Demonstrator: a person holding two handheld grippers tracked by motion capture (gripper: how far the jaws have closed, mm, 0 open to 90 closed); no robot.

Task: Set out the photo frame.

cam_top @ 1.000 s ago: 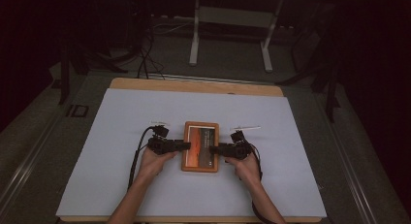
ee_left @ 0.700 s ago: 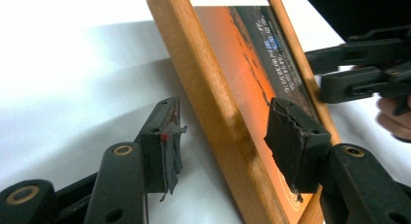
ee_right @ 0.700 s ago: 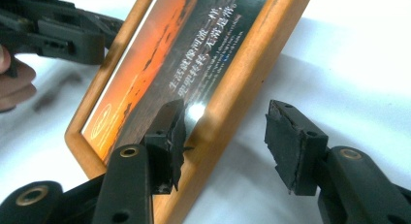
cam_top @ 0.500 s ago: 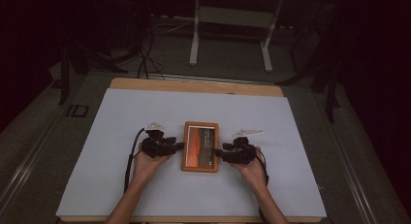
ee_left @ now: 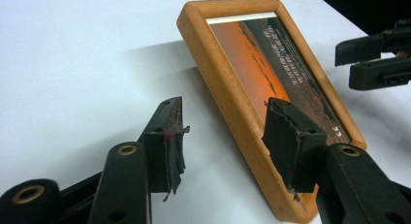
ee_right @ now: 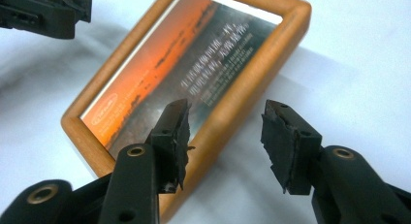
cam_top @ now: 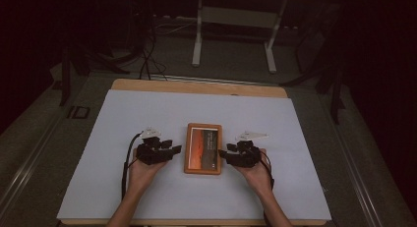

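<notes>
On the white table (cam_top: 123, 187), left claw (cam_top: 176, 149) and right claw (cam_top: 222, 153) released, jaws just shifting, nothing pinched, flanking either long edge of the wooden picture frame (cam_top: 203, 148). Frame lying flat, face up, mid-table. Apparently set down already; only drawing both claws clear left, or else a fresh grab.

I count one wooden picture frame (cam_top: 203, 148) lying on the surface (cam_top: 295, 178). I count one white sheet (cam_top: 123, 119) over that surface. I see two claws, the left claw (cam_top: 176, 149) and the right claw (cam_top: 223, 153), and each has two black jaws. I count two hands: one left hand (cam_top: 142, 170), one right hand (cam_top: 255, 172).
</notes>
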